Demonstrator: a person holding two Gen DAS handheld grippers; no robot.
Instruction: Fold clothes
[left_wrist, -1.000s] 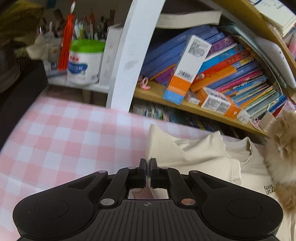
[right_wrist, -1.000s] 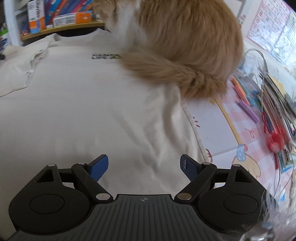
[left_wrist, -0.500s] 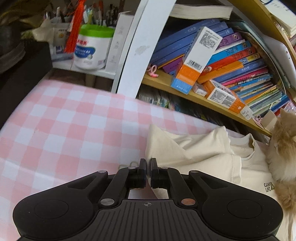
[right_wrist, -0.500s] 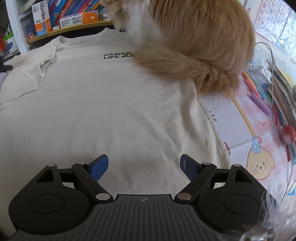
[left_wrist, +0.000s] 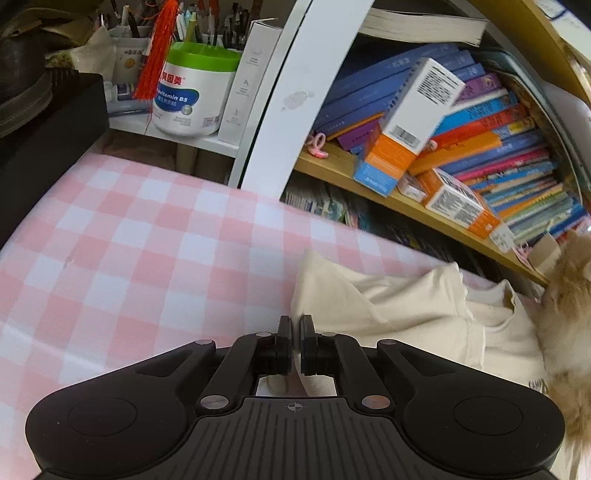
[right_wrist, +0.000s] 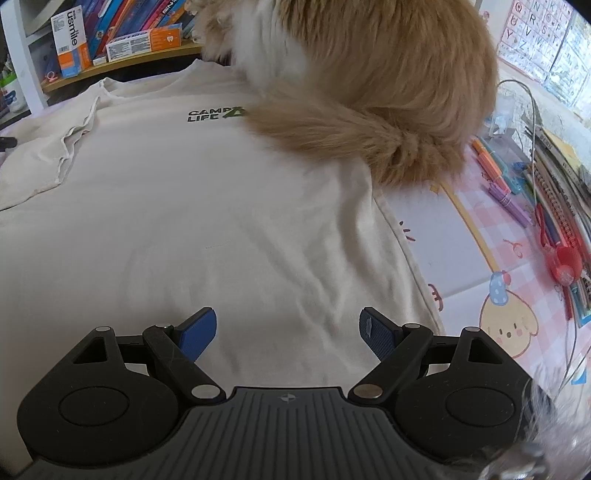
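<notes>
While the cream T-shirt (right_wrist: 192, 229) lies spread flat on the pink checked tablecloth (left_wrist: 122, 266), these lines give the layout.

Left gripper (left_wrist: 295, 325): jaws pinched together on the edge of the shirt's sleeve (left_wrist: 388, 306), seemingly to carry it inward for a fold.

Right gripper (right_wrist: 288, 328): jaws wide apart, nothing between them, hovering over the shirt's lower part, probably waiting to take the hem.

Cat (right_wrist: 369, 85): a fluffy ginger cat sits on the shirt's far shoulder beside the "CAMP LIFE" print (right_wrist: 214, 114); its weight would likely pin that side against folding.

Bookshelf (left_wrist: 424, 206): holds leaning books and an orange-and-white usmile box (left_wrist: 410, 122).

Green-lidded tub (left_wrist: 192, 92): contents hidden.

Pen holder (left_wrist: 129, 55): pens stand in it.
</notes>
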